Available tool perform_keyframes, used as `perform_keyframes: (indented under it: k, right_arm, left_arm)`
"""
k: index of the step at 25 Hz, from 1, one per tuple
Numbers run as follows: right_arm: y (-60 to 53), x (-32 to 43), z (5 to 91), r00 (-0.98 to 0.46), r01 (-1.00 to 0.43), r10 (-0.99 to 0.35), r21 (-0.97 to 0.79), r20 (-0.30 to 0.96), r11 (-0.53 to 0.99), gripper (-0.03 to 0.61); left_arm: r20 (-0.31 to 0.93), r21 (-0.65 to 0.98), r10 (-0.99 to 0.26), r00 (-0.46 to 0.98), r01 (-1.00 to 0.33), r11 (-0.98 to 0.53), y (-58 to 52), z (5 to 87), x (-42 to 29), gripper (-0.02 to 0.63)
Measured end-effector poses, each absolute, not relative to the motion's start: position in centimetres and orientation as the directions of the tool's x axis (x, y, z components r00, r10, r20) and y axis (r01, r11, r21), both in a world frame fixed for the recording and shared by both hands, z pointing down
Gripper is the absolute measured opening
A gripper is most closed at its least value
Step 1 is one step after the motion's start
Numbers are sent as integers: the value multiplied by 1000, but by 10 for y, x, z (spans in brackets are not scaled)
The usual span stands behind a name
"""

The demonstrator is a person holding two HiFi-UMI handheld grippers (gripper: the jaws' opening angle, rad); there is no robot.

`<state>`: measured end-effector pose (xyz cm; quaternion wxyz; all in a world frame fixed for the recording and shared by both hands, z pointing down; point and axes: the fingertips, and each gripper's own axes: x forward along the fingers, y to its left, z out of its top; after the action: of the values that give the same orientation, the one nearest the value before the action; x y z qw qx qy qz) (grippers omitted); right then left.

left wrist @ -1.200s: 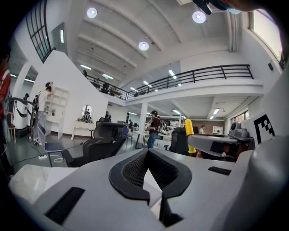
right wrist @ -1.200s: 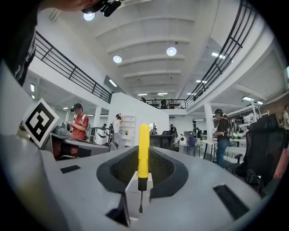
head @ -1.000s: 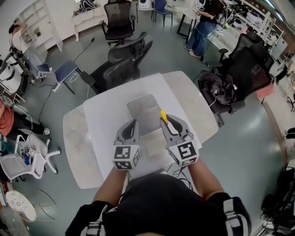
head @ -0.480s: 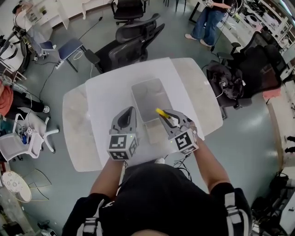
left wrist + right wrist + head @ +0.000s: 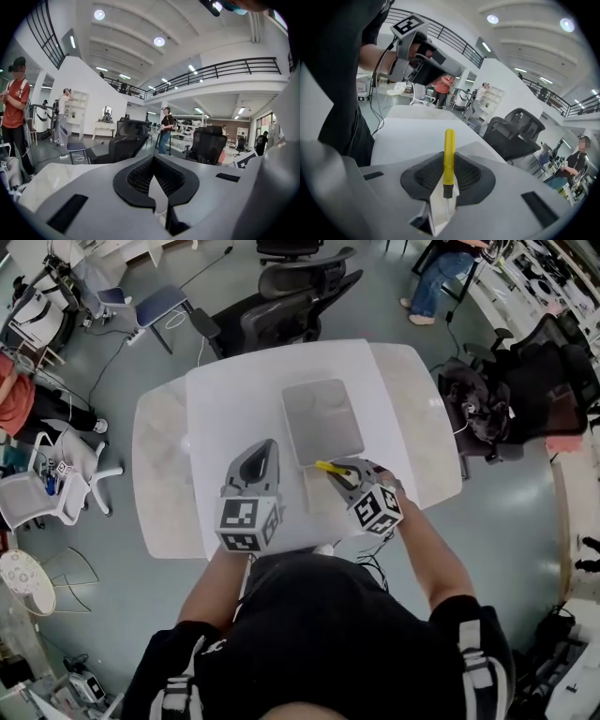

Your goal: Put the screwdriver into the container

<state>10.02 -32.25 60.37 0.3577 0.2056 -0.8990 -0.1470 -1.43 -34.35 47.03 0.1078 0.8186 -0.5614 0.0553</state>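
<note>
The right gripper (image 5: 339,472) is clamped on a yellow-handled screwdriver (image 5: 329,467); in the right gripper view its jaws pinch the black collar and the thin metal shaft, and the yellow plastic handle sticks out past the jaw tips. In the head view the screwdriver hangs over the white sheet (image 5: 234,399) that covers the middle of the pale oval table (image 5: 157,474); its handle end is just at the near edge of the shallow grey rectangular container (image 5: 323,418), toward that container's near right corner; whether it touches the rim I cannot tell. The container lies flat on the sheet, toward the table's far edge.

The left gripper (image 5: 267,446) is over the sheet by the table's near edge, left of the container's near left corner and apart from the screwdriver; in the left gripper view its jaws stand narrow, tips together, and it holds nothing.

Black mesh office chairs (image 5: 298,298) stand beyond the table's far edge; another black chair (image 5: 487,395) carrying dark things stands off the right edge; a white chair (image 5: 56,507) stands off the left edge; a person in blue jeans (image 5: 441,282) stands farther back; a person in a red shirt (image 5: 15,101) shows at the left of the left gripper view.
</note>
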Motion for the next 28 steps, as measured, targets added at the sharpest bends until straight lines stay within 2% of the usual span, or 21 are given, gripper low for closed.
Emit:
perform_keyframes:
  k: [9, 28]
  right_arm:
    - [-308, 104, 659, -598, -99, -375, 399, 708, 911, 64]
    - [-296, 117, 729, -419, 6, -185, 206, 889, 979, 66]
  left_arm:
    - [228, 110, -909, 350, -937, -333, -335, 479, -23, 6]
    - [230, 88, -908, 350, -937, -339, -325, 475, -27, 6]
